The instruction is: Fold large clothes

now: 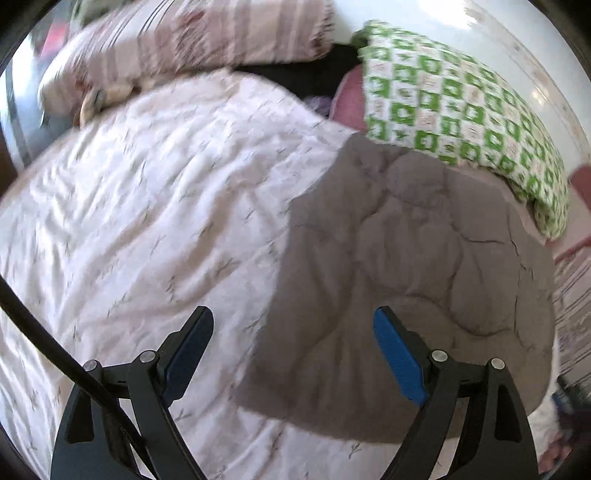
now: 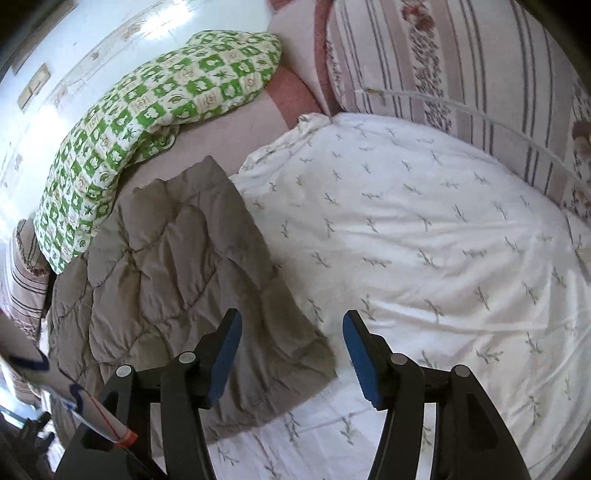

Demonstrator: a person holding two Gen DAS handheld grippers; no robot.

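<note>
A large white quilt with small grey leaf prints (image 1: 147,206) lies spread over the bed. Its grey-brown quilted underside (image 1: 406,240) is turned over on top of it as a wide flap. My left gripper (image 1: 293,314) hovers open above the line where flap and white side meet, with nothing between its blue pads. In the right wrist view the white side (image 2: 424,240) fills the right and the grey-brown flap (image 2: 184,258) the left. My right gripper (image 2: 292,316) stands open above the flap's near corner, holding nothing.
A green-and-white checked pillow (image 1: 461,110) (image 2: 147,110) lies beyond the flap, by the white wall. A striped floral pillow (image 1: 203,33) (image 2: 461,55) lies at the quilt's far edge. A black cable (image 1: 33,325) crosses the left view's lower left.
</note>
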